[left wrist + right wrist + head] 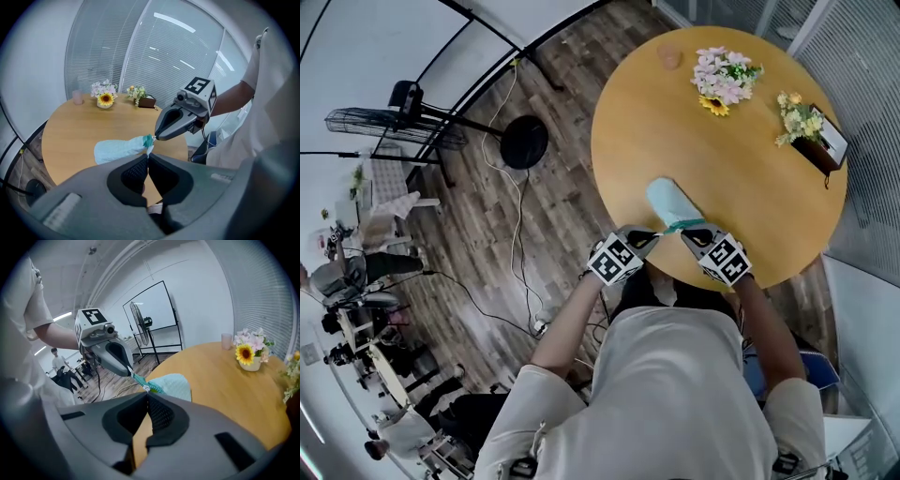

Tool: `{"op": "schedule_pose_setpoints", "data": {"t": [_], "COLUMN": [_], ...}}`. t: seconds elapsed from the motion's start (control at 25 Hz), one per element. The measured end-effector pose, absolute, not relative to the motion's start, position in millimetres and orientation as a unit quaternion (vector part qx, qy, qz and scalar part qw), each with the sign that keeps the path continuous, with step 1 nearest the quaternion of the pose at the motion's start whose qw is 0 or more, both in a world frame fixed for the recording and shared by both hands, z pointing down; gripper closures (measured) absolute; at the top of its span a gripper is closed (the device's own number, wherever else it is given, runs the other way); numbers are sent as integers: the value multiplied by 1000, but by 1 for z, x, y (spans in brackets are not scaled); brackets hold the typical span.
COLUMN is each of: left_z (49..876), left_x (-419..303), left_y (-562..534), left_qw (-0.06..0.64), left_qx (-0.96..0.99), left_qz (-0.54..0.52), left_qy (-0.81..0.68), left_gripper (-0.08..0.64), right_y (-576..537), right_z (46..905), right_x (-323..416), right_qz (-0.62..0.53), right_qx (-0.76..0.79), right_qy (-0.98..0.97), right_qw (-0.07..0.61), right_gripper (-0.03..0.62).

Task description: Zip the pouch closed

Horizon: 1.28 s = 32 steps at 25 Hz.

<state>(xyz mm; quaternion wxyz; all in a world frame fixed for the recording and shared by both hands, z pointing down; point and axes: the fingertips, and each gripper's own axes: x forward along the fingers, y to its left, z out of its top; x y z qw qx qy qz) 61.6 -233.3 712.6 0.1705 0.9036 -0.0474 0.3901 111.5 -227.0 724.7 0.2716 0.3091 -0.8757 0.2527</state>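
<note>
A pale mint pouch lies just below the centre of the head view, at the near edge of a round wooden bench. Its long axis runs from upper left to lower right in that frame. The rounded far end points toward the middle of the bench, and the near end, edged by a darker teal zip strip, points toward the person. Whether the far end rests on the wood or hangs just above it cannot be told.

Both tongs meet at the near end. The left tongs are closed on a pale corner of the pouch at the left end of the zip strip. The right tongs are closed on the other end of the strip, with a small pale metal piece at their tips. The teal strip is stretched short and taut between the two.

Farther up the bench stands a bunch of pink and white flowers with a sunflower. To its right are yellow flowers in a dark box, and to its left a small pinkish cup.

A wood-plank floor fills the left of the head view, with cables trailing across it. A fan on a stand and a round black base are there too. Window blinds line the wall behind the bench. In the right gripper view a whiteboard stands at upper centre, with people blurred at the far left.
</note>
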Motion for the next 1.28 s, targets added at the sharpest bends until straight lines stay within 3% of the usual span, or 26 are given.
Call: {"op": "schedule_pose_setpoints", "data": {"t": [1.28], "left_z": [694], "left_x": [47], "left_y": [-238], "left_qw": [217], "left_qx": [895], "left_qz": [357], "left_qy": [-155], "left_gripper": [538], "right_y": [-228], "right_z": [704], "right_x": [216], "right_qz": [226], "right_qx": [329], "right_qy": [-865], "right_qw": [304], "right_gripper": [589]}}
